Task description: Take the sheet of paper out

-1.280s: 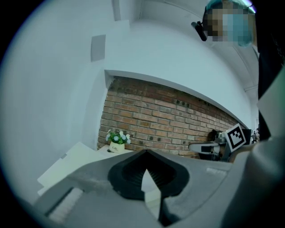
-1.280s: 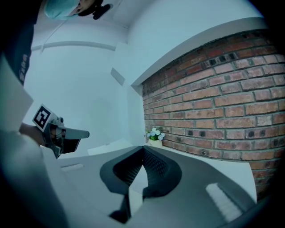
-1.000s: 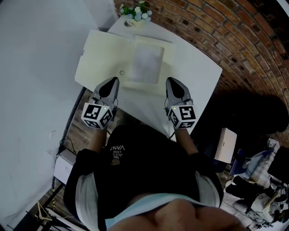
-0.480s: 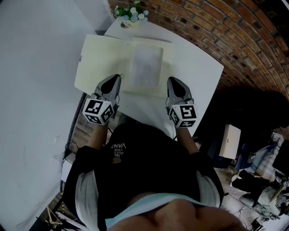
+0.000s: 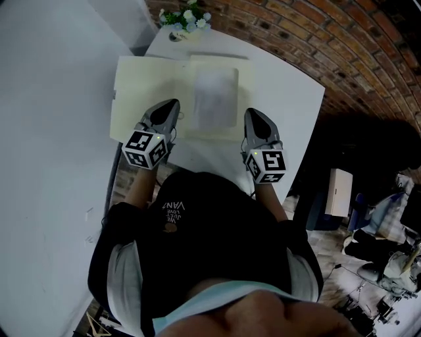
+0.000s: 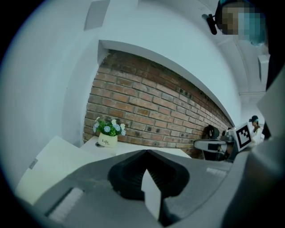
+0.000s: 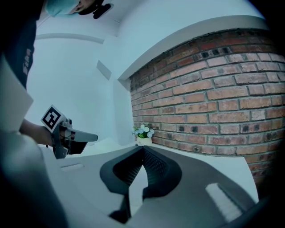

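Brought left tool (image 5: 172, 105) forward since a second ago: off the near desk (image 5: 289, 99) edge, now over the near-left part of the cream folder (image 5: 141, 82). Cannot tell from above whether touching the folder or just over it. Barely shifted right tool (image 5: 252, 114); sits at the folder's near-right edge, just beside the sheet's near corner. Keeping both tools clenched, jaws tip to tip in each gripper view, nothing pinched.

Found sheet of paper (image 5: 216, 97) lying flat on the right half of the open folder, between the two tools and ahead of them, same place as before. Cannot tell whether tucked in a pocket or loose. Flower pot (image 5: 184, 18) at the far desk corner, well apart, no issue.

Reads as approach only, no grasp yet. Probably bracing the folder with left, then opening right to pinch the sheet's near edge. Task barely started.
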The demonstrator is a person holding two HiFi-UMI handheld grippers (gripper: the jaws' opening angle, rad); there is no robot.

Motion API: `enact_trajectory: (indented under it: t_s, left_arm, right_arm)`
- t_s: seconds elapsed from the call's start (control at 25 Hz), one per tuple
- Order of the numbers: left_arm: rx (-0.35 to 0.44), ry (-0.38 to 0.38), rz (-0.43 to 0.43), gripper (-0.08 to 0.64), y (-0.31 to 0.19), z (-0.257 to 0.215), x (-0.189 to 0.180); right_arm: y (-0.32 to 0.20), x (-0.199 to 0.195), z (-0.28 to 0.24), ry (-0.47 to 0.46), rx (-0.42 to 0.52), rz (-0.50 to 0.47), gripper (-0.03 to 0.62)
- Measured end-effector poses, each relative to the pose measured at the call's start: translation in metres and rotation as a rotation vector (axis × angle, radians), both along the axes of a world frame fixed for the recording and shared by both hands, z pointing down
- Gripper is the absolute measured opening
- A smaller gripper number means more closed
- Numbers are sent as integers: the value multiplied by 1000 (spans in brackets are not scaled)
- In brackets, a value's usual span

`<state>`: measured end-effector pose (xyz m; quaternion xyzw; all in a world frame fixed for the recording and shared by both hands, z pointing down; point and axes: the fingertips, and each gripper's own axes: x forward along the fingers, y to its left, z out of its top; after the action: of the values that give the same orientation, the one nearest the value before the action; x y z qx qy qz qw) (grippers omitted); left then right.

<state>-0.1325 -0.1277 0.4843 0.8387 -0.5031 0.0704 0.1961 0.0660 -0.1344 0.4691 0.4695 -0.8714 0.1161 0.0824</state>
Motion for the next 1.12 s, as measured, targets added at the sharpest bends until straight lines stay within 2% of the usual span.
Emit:
enact_trajectory:
  t_s: [0.32,0.84,1.12]
  left_arm:
    - [-40,-1,41,0,-28,15,-5]
    - [-190,64,57,0,-60,62,-2]
    - [-277,71,70,2,-70,86,1]
  right_arm:
    - [-7,-5,5,8,-18,52,0]
    - [-19,1,14,24,-50,117,0]
    - [-24,2,18,29,-62,120,0]
